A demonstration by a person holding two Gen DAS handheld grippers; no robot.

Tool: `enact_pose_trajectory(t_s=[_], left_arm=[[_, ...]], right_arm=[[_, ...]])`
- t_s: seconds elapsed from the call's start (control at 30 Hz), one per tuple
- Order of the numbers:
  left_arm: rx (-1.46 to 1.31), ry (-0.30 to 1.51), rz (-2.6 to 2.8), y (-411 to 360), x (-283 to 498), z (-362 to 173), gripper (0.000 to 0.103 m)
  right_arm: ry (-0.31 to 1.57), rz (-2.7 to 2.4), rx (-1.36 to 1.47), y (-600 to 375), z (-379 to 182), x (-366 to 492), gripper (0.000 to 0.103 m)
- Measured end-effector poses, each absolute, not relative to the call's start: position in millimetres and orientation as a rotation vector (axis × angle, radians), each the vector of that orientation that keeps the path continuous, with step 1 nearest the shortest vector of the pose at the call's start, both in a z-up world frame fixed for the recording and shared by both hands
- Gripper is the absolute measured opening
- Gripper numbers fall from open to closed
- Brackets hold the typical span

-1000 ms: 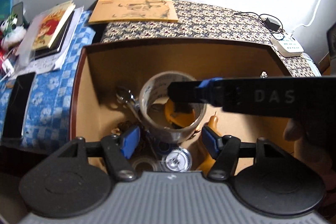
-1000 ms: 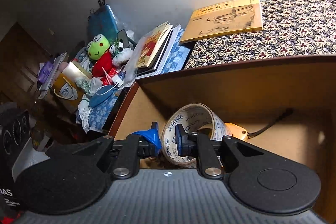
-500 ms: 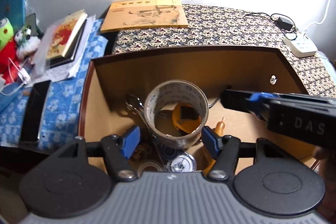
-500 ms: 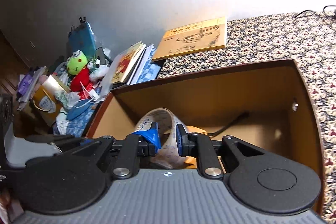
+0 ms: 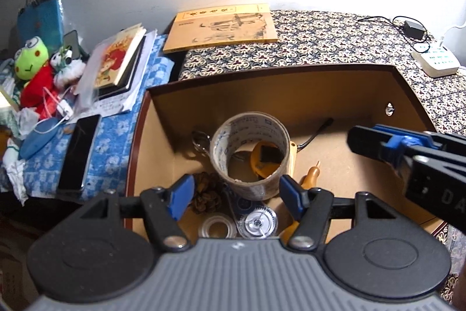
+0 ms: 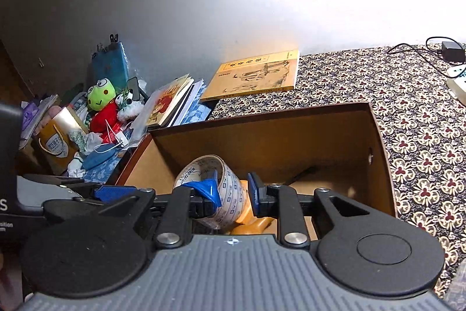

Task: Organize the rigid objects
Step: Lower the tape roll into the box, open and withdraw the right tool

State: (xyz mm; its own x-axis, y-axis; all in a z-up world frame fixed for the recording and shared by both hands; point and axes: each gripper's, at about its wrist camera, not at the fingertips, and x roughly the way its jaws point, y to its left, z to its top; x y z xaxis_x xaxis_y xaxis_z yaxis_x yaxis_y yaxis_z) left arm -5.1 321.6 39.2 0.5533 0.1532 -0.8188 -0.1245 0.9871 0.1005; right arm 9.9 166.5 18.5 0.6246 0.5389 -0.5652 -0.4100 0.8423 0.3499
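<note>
Left wrist view: left hand-held gripper (image 5: 237, 197) hangs over the near end of an open wooden drawer (image 5: 291, 95), jaws spread wide, nothing between them. Big roll of printed packing tape (image 5: 250, 155) stands on edge in the drawer, just beyond the blue fingertips (image 5: 182, 196); its open core faces up toward the camera. Orange object (image 5: 263, 162) shows through the core. Near the roll: pine cone (image 5: 206, 196) to the left, small clear tape roll (image 5: 217, 228) and a metal gear wheel (image 5: 259, 223) at the near edge, wooden-handled tool (image 5: 310, 175) to the right, metal spoon-like piece (image 5: 201, 140) on the far left. Right hand-held gripper (image 5: 358, 140) enters from the right above the drawer, well apart from the roll.

Right wrist view: right hand-held gripper (image 6: 234, 194) jaws part-open, narrow gap, empty; the tape roll (image 6: 209, 185) lies beyond and below them, not gripped. Torn blue pad on its left finger.

Surroundings: yellow book (image 5: 222, 26) flat on the patterned cloth of the counter (image 5: 335, 45) beyond the drawer; power strip (image 5: 437, 61) at far right. Left of the drawer, a dark phone (image 5: 78, 152) on blue cloth, a stack of books (image 5: 119, 63), a green frog plush (image 5: 30, 60)
</note>
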Motion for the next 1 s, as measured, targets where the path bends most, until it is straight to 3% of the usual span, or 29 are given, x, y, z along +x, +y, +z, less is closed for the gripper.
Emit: enact_pose_trajectory(t_s=[1.0], left_arm=[[0.029, 0.921, 0.421, 211, -60, 74, 0.066]], right_arm=[[0.706, 0.732, 0.189, 52, 34, -28, 0.008]])
